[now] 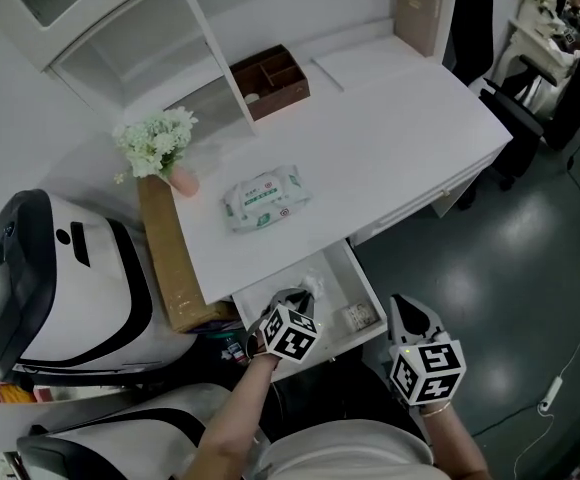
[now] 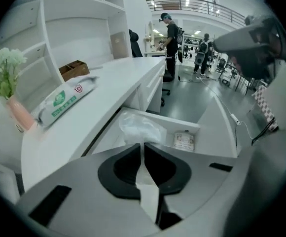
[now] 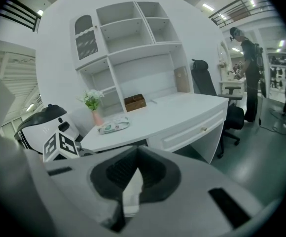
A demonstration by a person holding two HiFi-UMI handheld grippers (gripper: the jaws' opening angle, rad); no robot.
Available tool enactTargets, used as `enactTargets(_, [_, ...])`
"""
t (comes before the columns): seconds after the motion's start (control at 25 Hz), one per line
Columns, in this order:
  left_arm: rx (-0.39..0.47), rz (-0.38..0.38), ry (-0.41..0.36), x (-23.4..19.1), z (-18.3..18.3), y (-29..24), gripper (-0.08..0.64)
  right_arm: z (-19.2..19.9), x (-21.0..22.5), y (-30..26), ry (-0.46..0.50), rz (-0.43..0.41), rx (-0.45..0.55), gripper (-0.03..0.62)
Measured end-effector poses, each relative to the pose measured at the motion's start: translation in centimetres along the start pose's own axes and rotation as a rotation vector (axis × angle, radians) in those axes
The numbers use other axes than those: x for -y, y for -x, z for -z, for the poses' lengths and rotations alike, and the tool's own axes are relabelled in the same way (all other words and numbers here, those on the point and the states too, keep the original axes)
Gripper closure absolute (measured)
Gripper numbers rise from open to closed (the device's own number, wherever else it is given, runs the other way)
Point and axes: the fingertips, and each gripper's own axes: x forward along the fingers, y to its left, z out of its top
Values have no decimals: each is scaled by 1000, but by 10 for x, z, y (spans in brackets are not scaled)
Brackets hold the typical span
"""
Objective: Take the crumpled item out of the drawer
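Observation:
The white desk's drawer [image 1: 368,286] stands pulled out. A crumpled, translucent white item [image 2: 140,126] hangs over the drawer, and my left gripper [image 2: 143,145] is shut on a thin tail of it. In the head view the left gripper [image 1: 295,298] sits above the drawer's left part with the crumpled item [image 1: 313,286] at its tips. My right gripper [image 1: 404,306] hovers off the drawer's right front corner, apart from it. In the right gripper view the right gripper [image 3: 137,150] looks shut with nothing held and faces the desk.
A small printed packet [image 2: 184,140] lies in the drawer. On the desk top are a wet-wipes pack [image 1: 263,198], a flower vase [image 1: 160,146] and a brown box [image 1: 270,81]. A long cardboard box [image 1: 170,258] and a white-and-black machine [image 1: 60,278] stand left. An office chair [image 3: 208,90] is right of the desk.

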Motion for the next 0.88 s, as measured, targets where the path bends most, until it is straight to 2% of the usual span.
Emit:
enactTargets(0.52, [201,-107,139,-16,-21,81,541,-4,-25,17,44,-31,36,591])
enactTargets(0.88, [330,-171,253,-31,-23,136,542,-11,-44,26,85,-56,62,591])
